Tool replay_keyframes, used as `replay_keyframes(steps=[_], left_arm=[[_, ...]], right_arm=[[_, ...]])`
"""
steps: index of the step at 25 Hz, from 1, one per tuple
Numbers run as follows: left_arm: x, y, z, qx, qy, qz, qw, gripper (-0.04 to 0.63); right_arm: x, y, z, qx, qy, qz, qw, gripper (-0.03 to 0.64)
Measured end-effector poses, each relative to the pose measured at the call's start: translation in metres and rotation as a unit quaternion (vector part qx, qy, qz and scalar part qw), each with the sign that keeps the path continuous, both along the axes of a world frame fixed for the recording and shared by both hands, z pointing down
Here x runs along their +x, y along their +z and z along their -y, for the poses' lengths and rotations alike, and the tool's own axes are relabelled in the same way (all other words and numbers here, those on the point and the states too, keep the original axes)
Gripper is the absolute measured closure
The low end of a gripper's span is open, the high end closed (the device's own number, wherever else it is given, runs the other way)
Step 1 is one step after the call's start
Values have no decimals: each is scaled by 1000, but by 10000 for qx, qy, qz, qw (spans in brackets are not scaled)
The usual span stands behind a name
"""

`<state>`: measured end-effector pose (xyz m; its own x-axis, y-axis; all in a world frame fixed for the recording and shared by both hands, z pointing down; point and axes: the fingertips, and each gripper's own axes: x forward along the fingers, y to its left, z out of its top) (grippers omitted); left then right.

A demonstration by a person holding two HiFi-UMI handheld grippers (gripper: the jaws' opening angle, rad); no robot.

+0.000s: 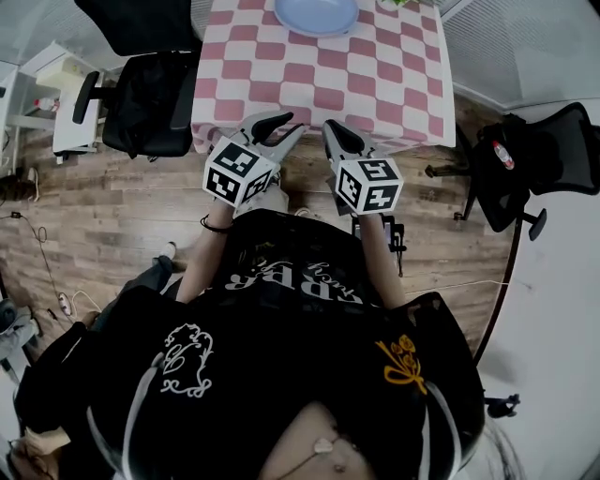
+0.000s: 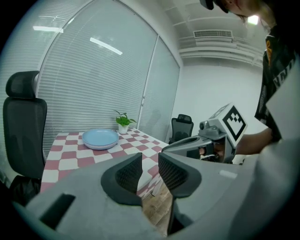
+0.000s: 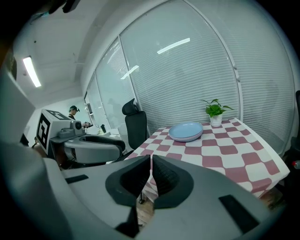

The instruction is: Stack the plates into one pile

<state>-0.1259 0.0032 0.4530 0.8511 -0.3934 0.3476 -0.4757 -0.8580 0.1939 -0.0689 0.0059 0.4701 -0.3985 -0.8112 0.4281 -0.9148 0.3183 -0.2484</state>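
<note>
plates (image 1: 317, 14) – look stacked, blue, at 12 o'clock on checked table (image 1: 375, 84) | left gripper (image 2: 150, 171) – narrow gap, empty | right gripper (image 3: 151, 174) – jaws together, empty | advice – pile seems done; hold both at 6 o'clock, avoid nudging it

Blue plates (image 1: 316, 14) cut by top edge; plant (image 1: 404, 4) mostly cropped; their number unclear.

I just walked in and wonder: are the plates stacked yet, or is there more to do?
Done, it seems: the plates sit in one pile on the table; no stray plate shows. In hand: nothing; the left gripper is slightly open and empty, the right gripper shut on nothing, both short of the table. Left: nothing visible.
</note>
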Motion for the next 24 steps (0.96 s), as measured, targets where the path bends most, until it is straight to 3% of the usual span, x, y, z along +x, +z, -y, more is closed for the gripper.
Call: replay_keyframes(steps=[11, 24], left_arm=[[15, 9, -53, 19, -19, 67, 10000, 476], [14, 5, -55, 101, -150, 57, 9998, 476]], right_arm=[[15, 6, -49, 39, -62, -52, 10000, 597], [16, 4, -53, 40, -153, -133, 9998, 598]])
